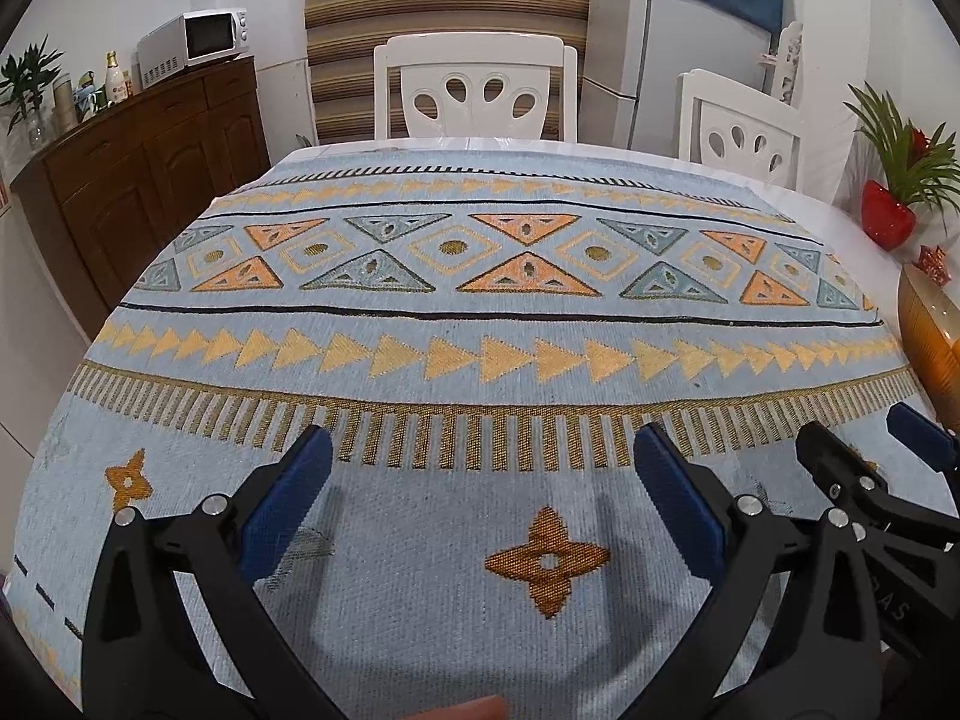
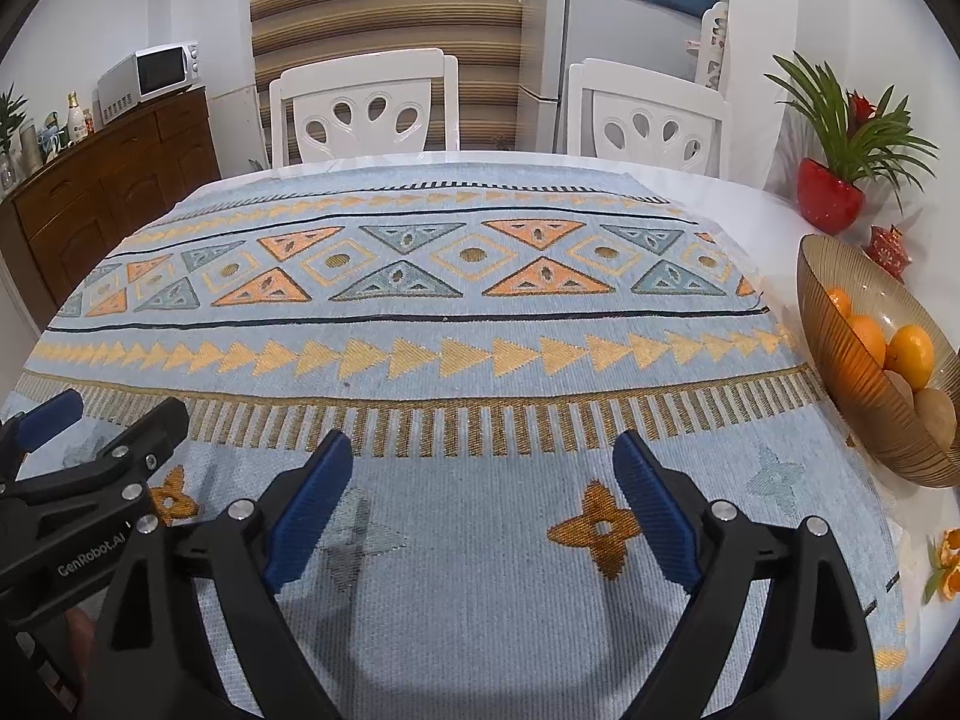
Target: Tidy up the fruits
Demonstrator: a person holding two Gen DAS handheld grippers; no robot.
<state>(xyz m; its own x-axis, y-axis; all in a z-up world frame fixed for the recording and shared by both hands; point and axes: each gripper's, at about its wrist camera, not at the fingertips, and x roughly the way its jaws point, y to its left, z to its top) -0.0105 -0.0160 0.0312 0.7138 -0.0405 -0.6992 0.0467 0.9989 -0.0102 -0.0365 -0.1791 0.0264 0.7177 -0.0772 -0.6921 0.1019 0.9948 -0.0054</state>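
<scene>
An amber ribbed glass bowl [image 2: 888, 444] stands at the right edge of the table; only a sliver of this bowl [image 1: 927, 330] shows in the left wrist view. It holds three oranges [image 2: 909, 354] and brown kiwis [image 2: 936, 414]. My right gripper [image 2: 483, 447] is open over the blue patterned cloth [image 2: 456, 312], left of the bowl, with nothing between its fingers. My left gripper [image 1: 485, 444] is open too and empty, low over the cloth. The two sit side by side: the left gripper [image 2: 120, 411] shows at the left of the right wrist view, and the right gripper [image 1: 861, 429] at the right of the left wrist view.
Orange peel [image 2: 948, 564] lies on the white table near the front right. A red pot with a green plant [image 2: 831, 195] stands behind the bowl. Two white chairs [image 2: 360, 108] face the far edge. A brown sideboard [image 1: 138, 168] with a microwave stands on the left.
</scene>
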